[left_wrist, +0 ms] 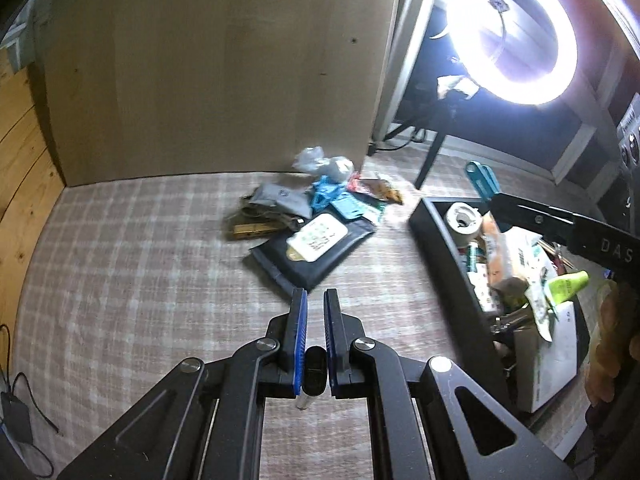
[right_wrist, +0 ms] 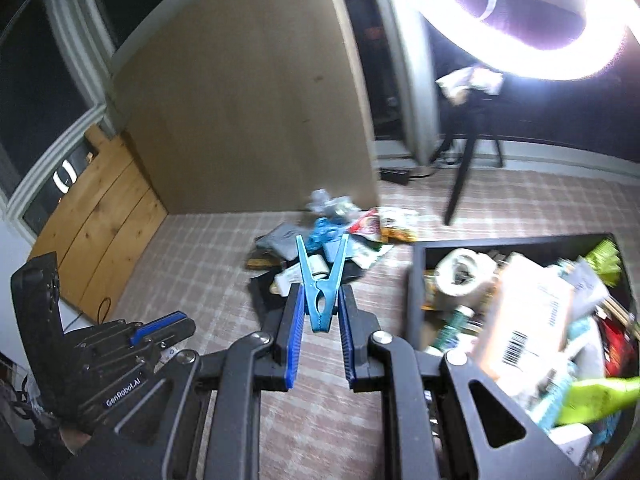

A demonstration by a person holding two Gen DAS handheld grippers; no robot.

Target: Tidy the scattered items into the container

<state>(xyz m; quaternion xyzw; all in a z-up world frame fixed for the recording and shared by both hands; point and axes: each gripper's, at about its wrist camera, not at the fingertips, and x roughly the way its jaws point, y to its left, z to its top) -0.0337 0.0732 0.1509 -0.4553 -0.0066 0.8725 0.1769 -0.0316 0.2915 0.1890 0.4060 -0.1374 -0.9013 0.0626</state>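
Observation:
A pile of scattered items [left_wrist: 312, 216] lies on the checked cloth by the cardboard wall: a dark pouch with a white label [left_wrist: 316, 240], grey and blue packets, and snack bags. It also shows in the right wrist view [right_wrist: 332, 240]. A black container [left_wrist: 430, 236] at the right is full of items, among them a tape roll [left_wrist: 463, 222]; in the right wrist view its rim [right_wrist: 416, 280] is close. My left gripper [left_wrist: 315, 300] hovers before the pile, jaws nearly closed, with a small dark object [left_wrist: 315, 372] deep between them. My right gripper [right_wrist: 319, 292] is shut on a blue clothespin [right_wrist: 321, 292], seen above the container [left_wrist: 482, 182].
A tall cardboard panel [left_wrist: 224, 72] stands behind the pile. A bright ring light [left_wrist: 512, 32] on a tripod stands at the back right. A wooden board [left_wrist: 20, 160] lines the left side. A black cable and adapter [left_wrist: 16, 412] lie at the near left.

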